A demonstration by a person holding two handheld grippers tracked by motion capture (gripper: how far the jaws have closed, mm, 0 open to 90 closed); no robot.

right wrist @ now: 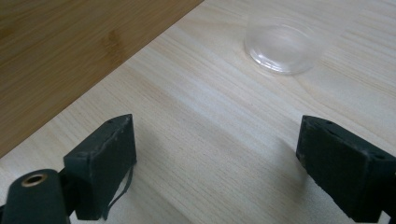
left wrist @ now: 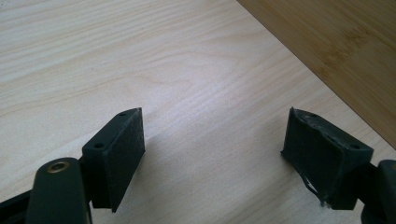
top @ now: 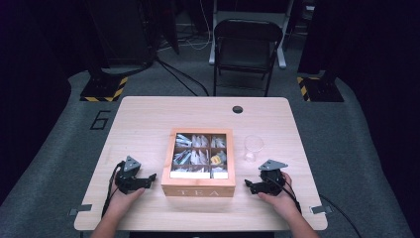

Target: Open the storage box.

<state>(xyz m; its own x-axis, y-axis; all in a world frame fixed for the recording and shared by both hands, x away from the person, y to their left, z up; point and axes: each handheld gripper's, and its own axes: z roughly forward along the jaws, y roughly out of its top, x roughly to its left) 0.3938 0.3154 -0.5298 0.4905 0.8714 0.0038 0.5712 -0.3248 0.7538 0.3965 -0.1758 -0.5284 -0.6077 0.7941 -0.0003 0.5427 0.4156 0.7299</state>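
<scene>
Left gripper (top: 151, 177) — rests on the table (top: 143, 119) at the near left, held in the person's left hand (top: 126, 197), jaws spread wide with nothing between them. The left gripper view shows bare pale wood under the pads (left wrist: 122, 154) and the tea box's side wall at the upper right, near but not touching.

Tea box (top: 198, 190) — wooden, marked "TEA" on the near face, standing at the table's middle between the two grippers. Its compartments hold paper tea sachets (top: 192, 156); one yellow-tagged sachet (top: 216, 159) lies in the right column. Whether the top is a clear lid or open cannot be told.

Clear cup (top: 253, 148) — upright, apparently empty, just right of the box and slightly far of the right gripper. Its base is plain in the right gripper view (right wrist: 282, 49).

Right gripper (top: 247, 184) — near right, in the person's right hand (top: 277, 198), jaws released and empty, pointing toward the box.

Handling note — judged as the start of work on the box and cup. Lift each gripper clear of the tabletop before closing in; approach the box from above rather than sideways, so as not to shove it into the cup. Sachets are thin and packed, so pinch one by its upper edge. The cup is light and would tip easily.
</scene>
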